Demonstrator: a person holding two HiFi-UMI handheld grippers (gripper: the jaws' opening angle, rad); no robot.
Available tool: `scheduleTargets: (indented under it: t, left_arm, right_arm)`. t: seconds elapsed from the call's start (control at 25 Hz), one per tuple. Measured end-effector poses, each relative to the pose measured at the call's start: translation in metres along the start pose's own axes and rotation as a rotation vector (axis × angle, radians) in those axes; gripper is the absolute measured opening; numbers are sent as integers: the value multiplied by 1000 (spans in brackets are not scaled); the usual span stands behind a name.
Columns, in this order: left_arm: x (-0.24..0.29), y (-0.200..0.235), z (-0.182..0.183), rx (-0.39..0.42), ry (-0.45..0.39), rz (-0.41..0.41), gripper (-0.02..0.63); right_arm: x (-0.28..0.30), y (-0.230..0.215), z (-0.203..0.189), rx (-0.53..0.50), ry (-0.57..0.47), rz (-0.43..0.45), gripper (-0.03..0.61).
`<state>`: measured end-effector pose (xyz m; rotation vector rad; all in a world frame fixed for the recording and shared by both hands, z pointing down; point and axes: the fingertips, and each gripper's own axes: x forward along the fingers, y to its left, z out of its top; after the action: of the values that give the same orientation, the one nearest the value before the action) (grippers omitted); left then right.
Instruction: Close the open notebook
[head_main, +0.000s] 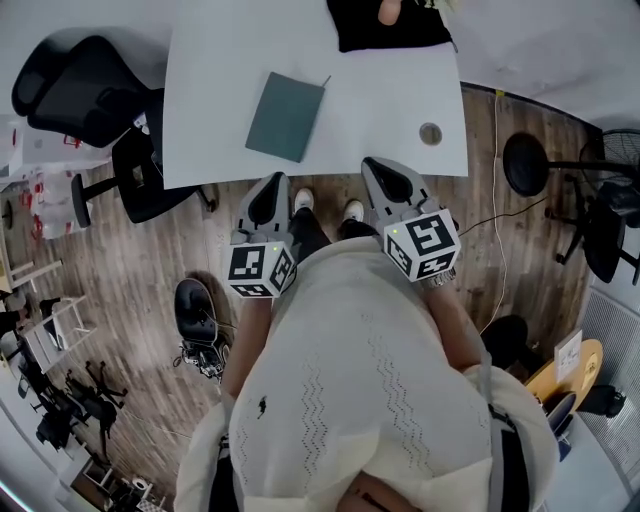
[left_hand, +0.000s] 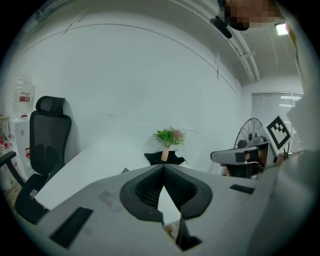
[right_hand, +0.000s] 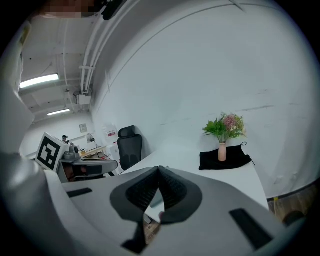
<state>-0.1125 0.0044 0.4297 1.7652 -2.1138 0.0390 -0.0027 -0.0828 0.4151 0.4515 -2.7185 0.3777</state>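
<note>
A teal notebook (head_main: 286, 116) lies flat on the white table (head_main: 220, 60) with its cover down, a thin ribbon sticking out at its far right corner. Both grippers hang at the table's near edge, in front of the person's body. My left gripper (head_main: 270, 181) is shut with its tips together, and nothing is between them; it points at the table just short of the notebook. My right gripper (head_main: 372, 163) is also shut and empty, to the right of the notebook. In the left gripper view the jaws (left_hand: 163, 166) meet at a point, as do those in the right gripper view (right_hand: 159, 168).
A black cloth (head_main: 390, 25) with a small vase of flowers (right_hand: 222, 149) sits at the table's far edge. A round cable hole (head_main: 430, 133) is in the table's right part. Black office chairs (head_main: 90, 95) stand to the left, and a floor fan (head_main: 530, 165) to the right.
</note>
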Motion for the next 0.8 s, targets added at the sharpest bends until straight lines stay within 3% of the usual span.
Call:
scheduleTargets:
  t: [0.52,0.8]
  left_arm:
    - [-12,-30,65,125,-152,-3,12]
    - [-22,-38,101,-3,-251,-31,12]
  right_arm:
    - [-46,-22,51,-25,-127,-53,2]
    - [-70,-24,81,-43,-208,-62,2]
